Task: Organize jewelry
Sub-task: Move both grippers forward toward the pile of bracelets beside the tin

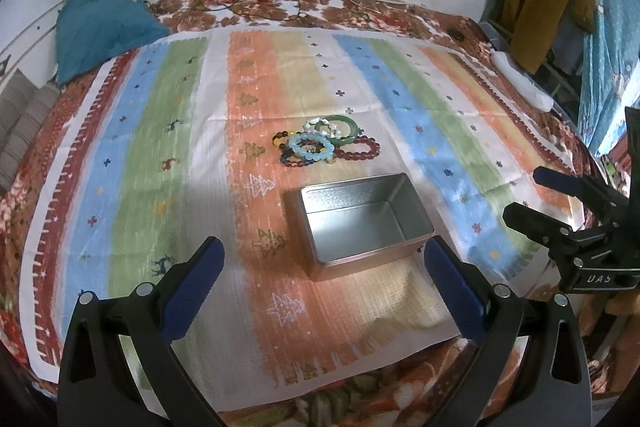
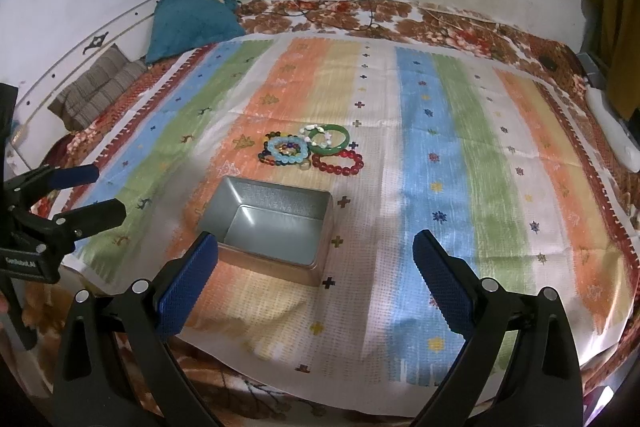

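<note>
Metal tin (image 1: 366, 223) sits empty on the striped cloth (image 1: 160, 131) spread over the bed, with the bracelets (image 1: 326, 143) piled just beyond it (green bangle on top). Left claw (image 1: 324, 267) and right claw (image 2: 316, 263) both hover spread wide, holding nothing.

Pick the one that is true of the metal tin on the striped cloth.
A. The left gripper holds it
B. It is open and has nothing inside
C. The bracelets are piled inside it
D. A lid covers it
B: the metal tin shows a bare inside, with the bracelets heaped on the striped cloth beyond it.
</note>
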`<state>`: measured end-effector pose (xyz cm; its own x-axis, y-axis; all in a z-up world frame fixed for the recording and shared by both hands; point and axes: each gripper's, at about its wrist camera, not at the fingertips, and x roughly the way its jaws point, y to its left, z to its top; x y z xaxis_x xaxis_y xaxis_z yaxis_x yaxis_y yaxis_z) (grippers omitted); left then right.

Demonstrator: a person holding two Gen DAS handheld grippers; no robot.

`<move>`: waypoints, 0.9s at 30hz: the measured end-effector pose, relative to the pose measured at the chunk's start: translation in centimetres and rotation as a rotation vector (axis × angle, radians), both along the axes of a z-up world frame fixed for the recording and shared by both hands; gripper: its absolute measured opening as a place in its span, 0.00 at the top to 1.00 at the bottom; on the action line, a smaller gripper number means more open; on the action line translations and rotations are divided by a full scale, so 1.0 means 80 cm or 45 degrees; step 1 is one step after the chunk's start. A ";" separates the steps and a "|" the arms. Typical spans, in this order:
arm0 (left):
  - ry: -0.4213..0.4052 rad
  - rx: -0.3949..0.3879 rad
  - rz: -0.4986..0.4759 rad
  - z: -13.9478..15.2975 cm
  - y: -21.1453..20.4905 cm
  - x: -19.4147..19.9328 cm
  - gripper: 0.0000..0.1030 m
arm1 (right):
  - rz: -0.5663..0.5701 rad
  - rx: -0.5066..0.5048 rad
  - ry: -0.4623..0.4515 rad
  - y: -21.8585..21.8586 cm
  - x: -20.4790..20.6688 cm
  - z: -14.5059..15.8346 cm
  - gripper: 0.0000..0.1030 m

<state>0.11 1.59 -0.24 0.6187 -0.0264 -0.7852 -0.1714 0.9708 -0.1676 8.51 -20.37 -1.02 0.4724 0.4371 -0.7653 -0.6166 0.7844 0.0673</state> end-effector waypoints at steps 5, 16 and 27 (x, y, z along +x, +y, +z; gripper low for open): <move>0.007 0.007 0.014 -0.003 0.000 0.001 0.05 | -0.012 -0.009 0.018 0.000 0.004 -0.001 0.04; 0.018 0.029 0.033 -0.004 0.002 0.003 0.05 | -0.031 -0.020 0.026 0.000 0.011 -0.003 0.04; 0.019 0.035 0.046 -0.005 0.004 0.004 0.05 | -0.035 -0.020 0.041 0.005 0.013 -0.006 0.04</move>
